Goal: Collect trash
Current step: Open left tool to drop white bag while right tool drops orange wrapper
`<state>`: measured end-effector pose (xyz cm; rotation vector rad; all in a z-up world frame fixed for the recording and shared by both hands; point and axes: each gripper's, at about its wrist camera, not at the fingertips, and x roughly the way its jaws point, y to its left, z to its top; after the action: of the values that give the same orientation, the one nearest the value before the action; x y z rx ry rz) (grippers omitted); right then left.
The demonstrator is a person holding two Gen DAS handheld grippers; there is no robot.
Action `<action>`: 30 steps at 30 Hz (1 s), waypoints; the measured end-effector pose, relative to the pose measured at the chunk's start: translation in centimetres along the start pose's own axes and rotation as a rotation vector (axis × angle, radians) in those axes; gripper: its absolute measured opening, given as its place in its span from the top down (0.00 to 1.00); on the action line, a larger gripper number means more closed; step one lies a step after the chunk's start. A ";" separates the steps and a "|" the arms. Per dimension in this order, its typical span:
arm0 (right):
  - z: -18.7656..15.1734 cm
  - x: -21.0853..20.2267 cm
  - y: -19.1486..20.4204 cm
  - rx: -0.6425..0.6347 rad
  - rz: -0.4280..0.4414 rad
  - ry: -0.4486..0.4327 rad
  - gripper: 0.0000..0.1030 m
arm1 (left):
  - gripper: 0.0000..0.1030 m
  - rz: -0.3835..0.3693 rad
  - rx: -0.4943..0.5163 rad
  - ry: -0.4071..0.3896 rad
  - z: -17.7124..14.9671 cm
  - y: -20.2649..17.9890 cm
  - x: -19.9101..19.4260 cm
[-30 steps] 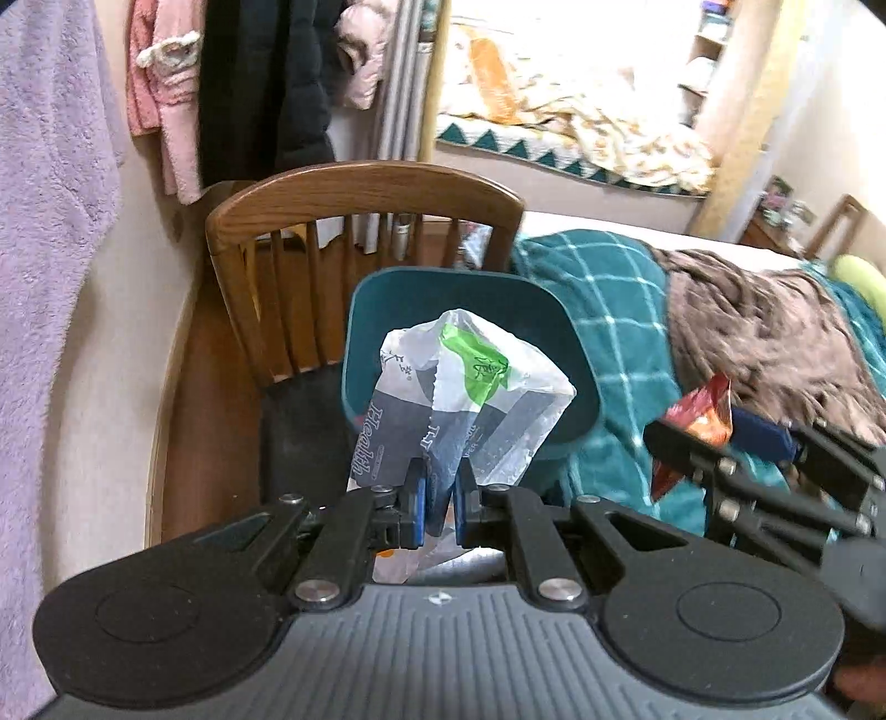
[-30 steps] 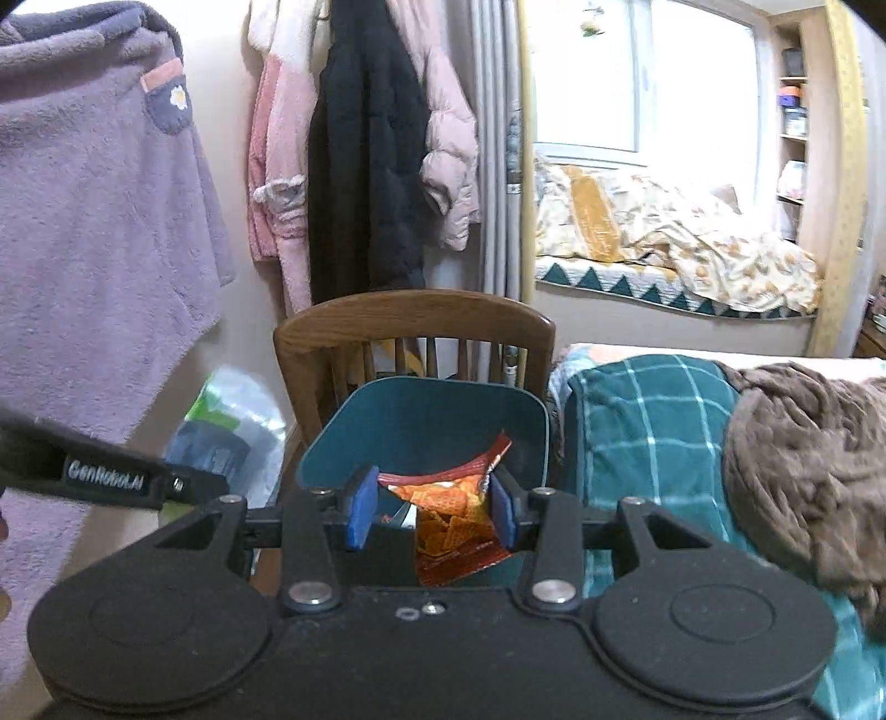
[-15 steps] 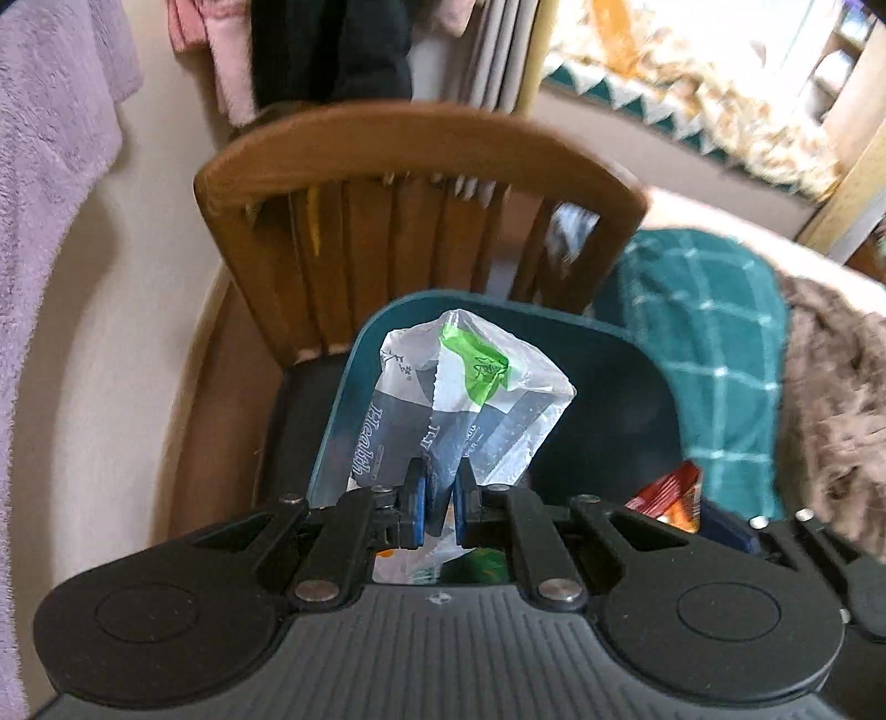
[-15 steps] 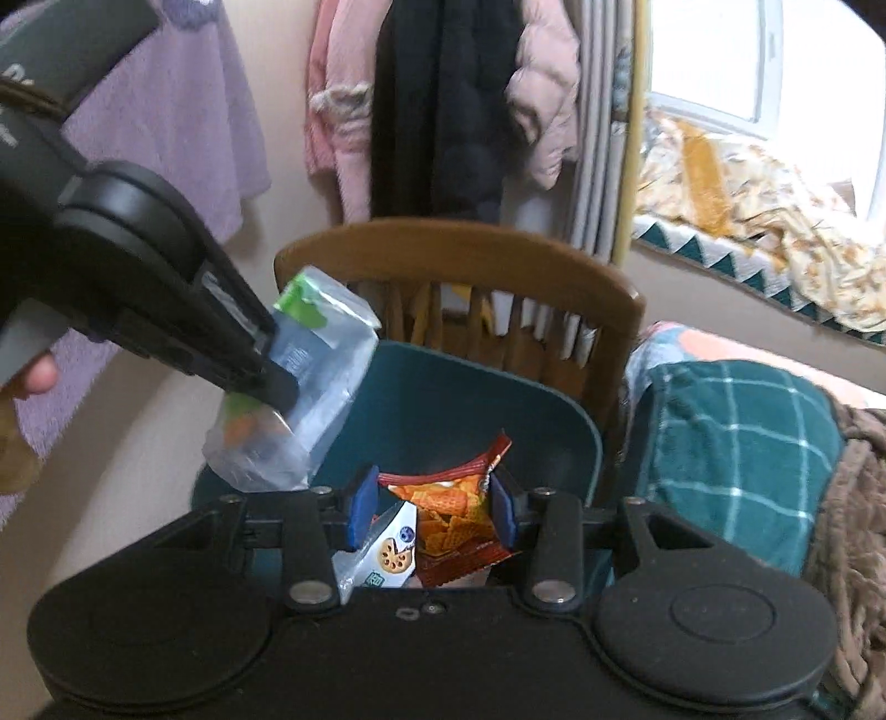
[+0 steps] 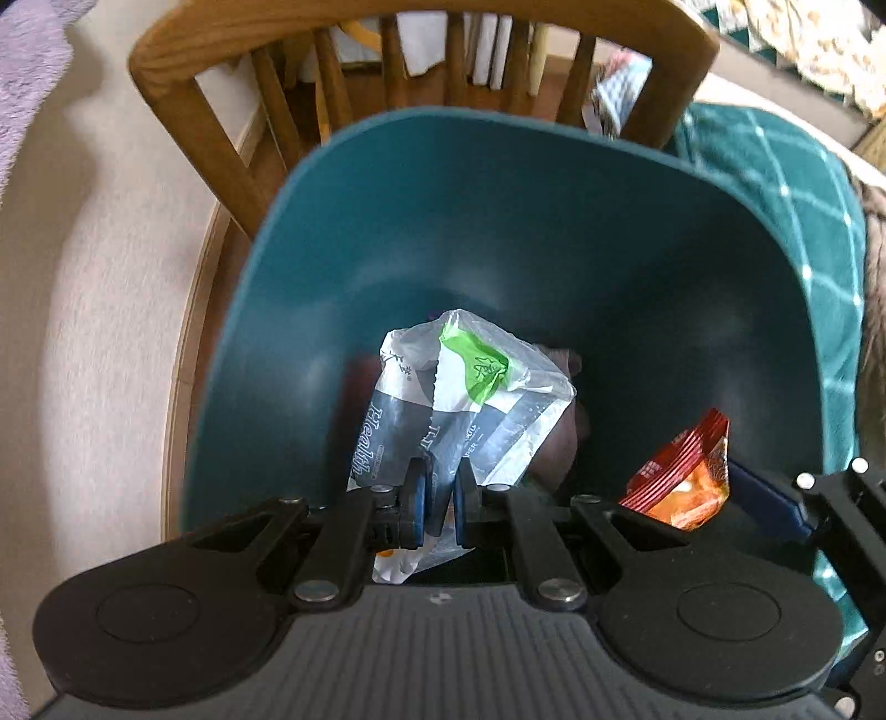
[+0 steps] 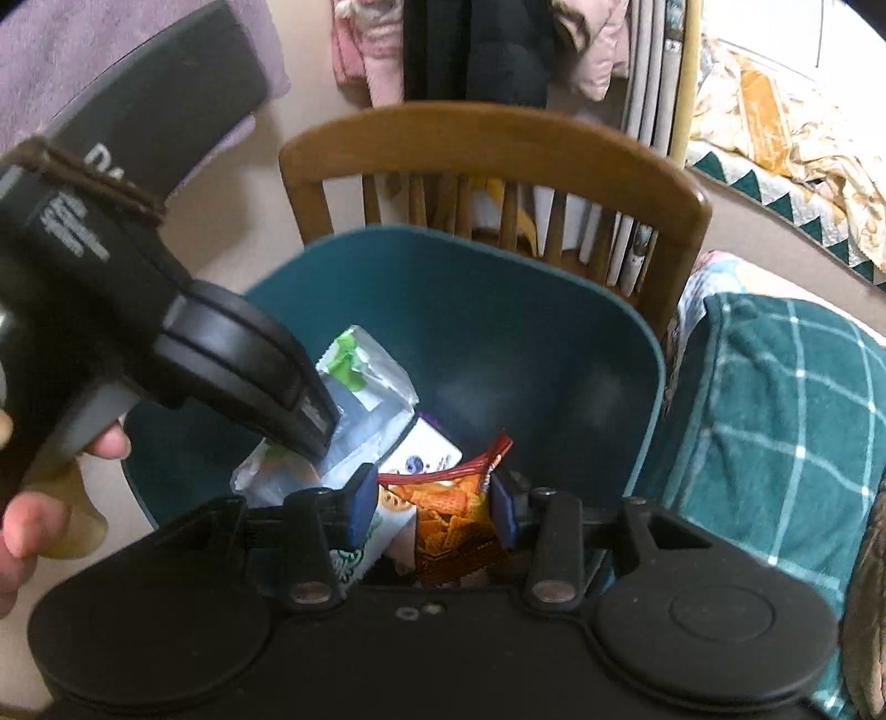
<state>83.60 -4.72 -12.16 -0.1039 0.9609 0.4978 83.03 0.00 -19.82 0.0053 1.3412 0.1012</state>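
My left gripper [image 5: 440, 501] is shut on a crumpled white, grey and green plastic wrapper [image 5: 465, 399] and holds it down inside the teal trash bin [image 5: 498, 221]. My right gripper [image 6: 429, 507] is shut on an orange and red snack bag [image 6: 451, 515], also over the bin's [image 6: 554, 332] opening. The left view shows that snack bag [image 5: 684, 476] at lower right. From the right view, the left gripper's black body comes in from the left with the wrapper [image 6: 362, 399] at its tip. Other wrappers [image 6: 426, 451] lie in the bin below.
The bin stands on a wooden chair [image 6: 498, 144] against a pale wall. A teal checked blanket [image 6: 775, 415] covers the bed to the right. Coats [image 6: 476, 44] hang behind the chair. A hand [image 6: 33, 509] grips the left tool's handle.
Both grippers have come forward and down, from in front of the chair to inside the bin's mouth, and tilted steeply downward. Each still holds its piece of trash.
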 end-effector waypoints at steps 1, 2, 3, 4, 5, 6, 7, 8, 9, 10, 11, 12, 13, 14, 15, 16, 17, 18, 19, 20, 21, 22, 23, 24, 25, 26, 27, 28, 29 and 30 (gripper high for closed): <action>-0.1 0.2 -0.1 0.000 -0.001 0.007 0.60 | 0.91 0.003 0.004 0.009 -0.1 -0.2 0.4; -0.2 0.3 -0.1 0.002 0.002 0.015 0.59 | 0.91 0.007 0.007 0.017 0.0 -0.3 0.7; -0.3 0.3 0.0 -0.005 0.003 0.013 0.59 | 0.91 0.011 0.008 0.028 -0.1 -0.4 1.1; -0.3 0.3 0.1 -0.020 0.002 0.015 0.59 | 0.91 0.013 0.007 0.043 -0.2 -0.5 1.5; -0.3 0.4 0.2 -0.031 0.004 0.020 0.58 | 0.91 0.011 0.005 0.054 -0.3 -0.5 1.7; -0.3 0.4 0.4 -0.044 0.006 0.025 0.58 | 0.91 0.011 0.001 0.063 -0.5 -0.5 2.0; -0.4 0.5 0.5 -0.055 0.004 0.029 0.58 | 0.91 0.014 -0.004 0.069 -0.6 -0.4 2.1; -0.3 0.6 0.6 -0.065 0.002 0.034 0.57 | 0.91 0.014 -0.006 0.073 -0.5 -0.5 2.3; -0.4 0.6 0.7 -0.074 -0.002 0.037 0.57 | 0.90 0.010 -0.009 0.077 -0.5 -0.6 2.4; -0.4 0.6 0.7 -0.080 -0.008 0.038 0.57 | 0.90 0.008 -0.012 0.079 -0.6 -0.5 2.5; -0.3 0.6 0.7 -0.082 -0.011 0.038 0.57 | 0.89 0.006 -0.016 0.079 -0.6 -0.5 2.5; -0.3 0.6 0.6 -0.081 -0.012 0.039 0.57 | 0.88 0.004 -0.020 0.079 -0.5 -0.5 2.5; -0.3 0.5 0.6 -0.080 -0.015 0.039 0.55 | 0.88 0.002 -0.026 0.079 -0.3 -0.4 2.6; -0.2 0.5 0.6 -0.078 -0.021 0.039 0.52 | 0.88 0.002 -0.032 0.077 -0.2 -0.3 2.5; -0.2 0.4 0.5 -0.073 -0.025 0.037 0.50 | 0.88 0.001 -0.038 0.076 -0.2 -0.2 2.4; -0.2 0.2 0.5 -0.065 -0.027 0.034 0.47 | 0.88 -0.004 -0.041 0.075 -0.3 -0.1 2.3; -0.1 0.1 0.4 -0.056 -0.026 0.029 0.44 | 0.88 -0.007 -0.041 0.073 -0.5 0.1 2.0; -0.1 0.0 0.3 -0.050 -0.028 0.026 0.43 | 0.87 -0.007 -0.038 0.068 -0.6 0.1 1.8; -0.1 -0.2 0.3 -0.046 -0.029 0.024 0.41 | 0.86 -0.008 -0.035 0.062 -0.6 0.1 1.6; -0.1 -0.4 0.3 -0.042 -0.030 0.020 0.40 | 0.84 -0.008 -0.029 0.051 -0.8 0.1 1.3; -0.1 -0.6 0.4 -0.038 -0.034 0.013 0.40 | 0.83 -0.011 -0.025 0.043 -0.9 0.2 1.0; -0.1 -0.9 0.4 -0.035 -0.037 0.008 0.39 | 0.82 -0.018 -0.024 0.034 -1.0 0.3 0.6; -0.1 -1.2 0.4 -0.030 -0.039 0.003 0.39 | 0.81 -0.028 -0.024 0.026 -1.2 0.4 0.3; -0.1 -1.5 0.4 -0.026 -0.042 -0.003 0.39 | 0.79 -0.037 -0.023 0.018 -1.4 0.6 -0.2; -0.1 -1.9 0.5 -0.021 -0.046 -0.008 0.38 | 0.78 -0.042 -0.019 0.007 -1.6 0.8 -0.8; -0.1 -2.2 0.5 -0.014 -0.049 -0.014 0.36 | 0.75 -0.042 -0.014 -0.003 -1.8 0.9 -1.2; -0.1 -2.7 0.5 -0.006 -0.050 -0.021 0.35 | 0.74 -0.044 -0.006 -0.020 -2.1 1.1 -1.8; -0.1 -3.1 0.6 0.000 -0.050 -0.028 0.34 | 0.74 -0.051 0.002 -0.035 -2.3 1.2 -2.5; -0.1 -3.6 0.7 0.006 -0.050 -0.036 0.34 | 0.74 -0.062 0.007 -0.046 -2.5 1.5 -2.8; -0.1 -4.2 0.8 0.012 -0.050 -0.045 0.33 | 0.74 -0.074 0.011 -0.057 -2.8 1.7 -3.4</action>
<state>81.16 -5.52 -8.73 -0.1052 0.9146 0.4463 79.40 1.29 -17.06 -0.0318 1.2833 0.0314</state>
